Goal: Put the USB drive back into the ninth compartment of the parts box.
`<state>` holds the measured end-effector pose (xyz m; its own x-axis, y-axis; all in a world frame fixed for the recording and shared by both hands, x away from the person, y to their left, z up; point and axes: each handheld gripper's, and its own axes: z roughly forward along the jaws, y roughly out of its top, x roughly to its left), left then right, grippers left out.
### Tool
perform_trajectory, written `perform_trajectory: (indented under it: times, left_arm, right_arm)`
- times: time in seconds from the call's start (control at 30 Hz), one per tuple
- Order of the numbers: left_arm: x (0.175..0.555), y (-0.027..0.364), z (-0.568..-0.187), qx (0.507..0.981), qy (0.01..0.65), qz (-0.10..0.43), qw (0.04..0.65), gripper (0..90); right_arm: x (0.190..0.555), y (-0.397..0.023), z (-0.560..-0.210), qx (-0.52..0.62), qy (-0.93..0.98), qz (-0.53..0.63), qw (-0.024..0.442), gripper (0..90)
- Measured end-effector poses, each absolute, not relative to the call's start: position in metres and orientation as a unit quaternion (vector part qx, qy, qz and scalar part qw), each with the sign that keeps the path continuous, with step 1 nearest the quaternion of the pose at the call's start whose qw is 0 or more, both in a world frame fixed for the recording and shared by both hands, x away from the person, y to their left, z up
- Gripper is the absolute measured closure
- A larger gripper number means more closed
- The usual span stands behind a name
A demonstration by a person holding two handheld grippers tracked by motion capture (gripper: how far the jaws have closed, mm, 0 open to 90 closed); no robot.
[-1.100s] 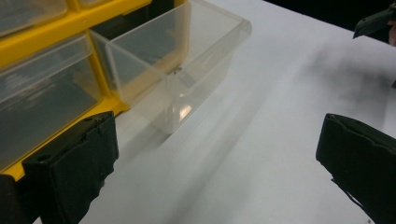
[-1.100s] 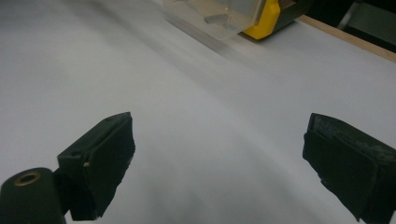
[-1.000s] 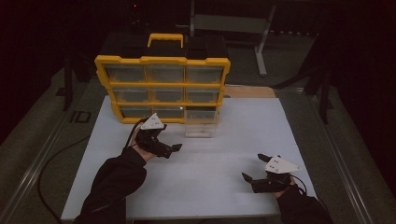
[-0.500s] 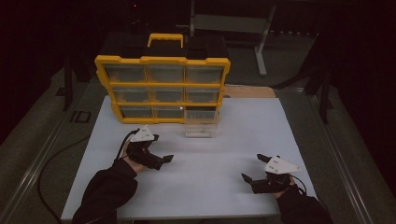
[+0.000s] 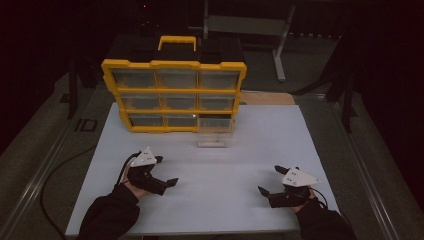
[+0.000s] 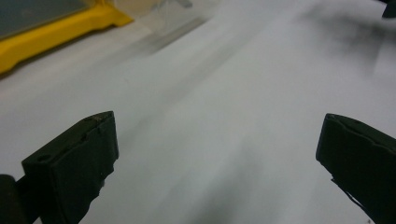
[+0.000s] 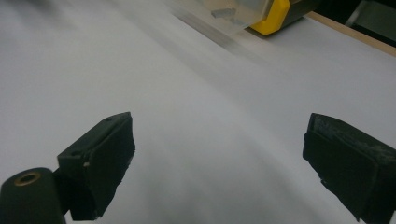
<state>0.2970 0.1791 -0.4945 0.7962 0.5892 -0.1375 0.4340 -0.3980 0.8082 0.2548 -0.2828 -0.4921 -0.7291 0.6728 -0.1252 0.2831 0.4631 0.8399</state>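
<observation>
A yellow organizer with clear drawers stands upright at the back of the white table. Its bottom right drawer is pulled out toward me, and a small dark part lies inside it. My left gripper hovers open over the front left of the table, well short of the organizer, nothing between its jaws. My right gripper rests open at the front right, also empty. The organizer's yellow base and the drawer's clear front show blurred ahead of the left gripper.
A wooden strip lies behind the table's back right edge. A metal stand is on the dark floor beyond. A cable trails off the left side. Bare white surface lies between the two grippers.
My left gripper has drawn back from the organizer's lower drawers toward the table's front left, still open. The right gripper has stayed put.
</observation>
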Motion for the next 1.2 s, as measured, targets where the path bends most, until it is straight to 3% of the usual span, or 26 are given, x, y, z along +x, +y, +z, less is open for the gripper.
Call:
perform_trajectory:
  times: [0.57,1.2]
  left_arm:
    - [0.273,0.201,-0.506,0.828,0.317,0.088,0.454,0.0]
    - [0.261,0.216,-0.512,0.82,0.336,0.128,0.444,0.0]
  right_arm:
    - [0.254,-0.282,-0.493,0.286,0.828,0.429,0.222,8.7]
    - [0.255,-0.282,-0.494,0.285,0.83,0.427,0.219,8.7]
